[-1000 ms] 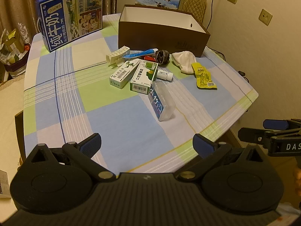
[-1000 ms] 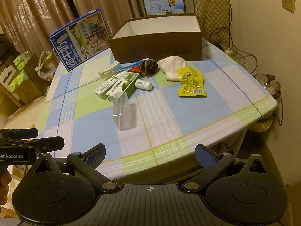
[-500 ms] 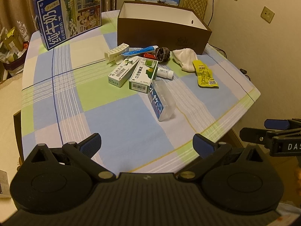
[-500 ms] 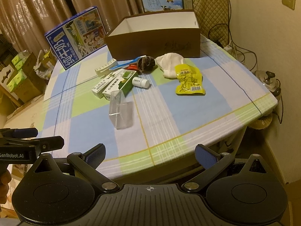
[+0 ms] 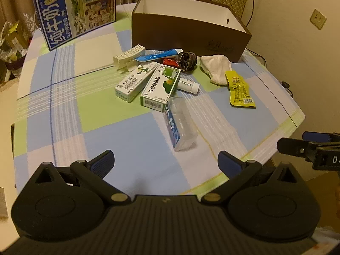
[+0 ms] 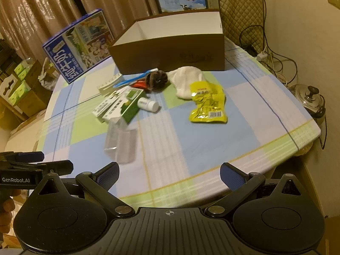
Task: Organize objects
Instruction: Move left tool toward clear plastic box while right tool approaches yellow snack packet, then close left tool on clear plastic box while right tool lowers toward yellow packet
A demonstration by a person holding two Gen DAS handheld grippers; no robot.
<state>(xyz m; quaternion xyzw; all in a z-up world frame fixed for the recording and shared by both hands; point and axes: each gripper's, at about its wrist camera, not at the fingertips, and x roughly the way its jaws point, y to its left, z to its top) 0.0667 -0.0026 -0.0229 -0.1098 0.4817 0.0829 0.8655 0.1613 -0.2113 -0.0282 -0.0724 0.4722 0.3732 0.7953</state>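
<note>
Straight ahead of my left tongs (image 5: 165,162), both pairs spread wide and empty, the clear plastic case (image 5: 180,124) lies on the bench (image 5: 127,148) with its long axis pointing away, nearer than to my right tongs (image 6: 169,175).

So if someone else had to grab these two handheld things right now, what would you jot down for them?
Left gripper: jaws open, holding nothing, hovering above the near edge of the table.
Right gripper: jaws open, holding nothing, also at the near edge.
Brown box at the back of the table: nothing visible inside from these angles.
All loose in front of it: clear plastic case, two medicine cartons, small white bottle, yellow packet, white cloth, blue tube, hair clip, dark scrunchie.
Done: nothing sorted yet.
Left: everything; the clear case is nearest.
</note>
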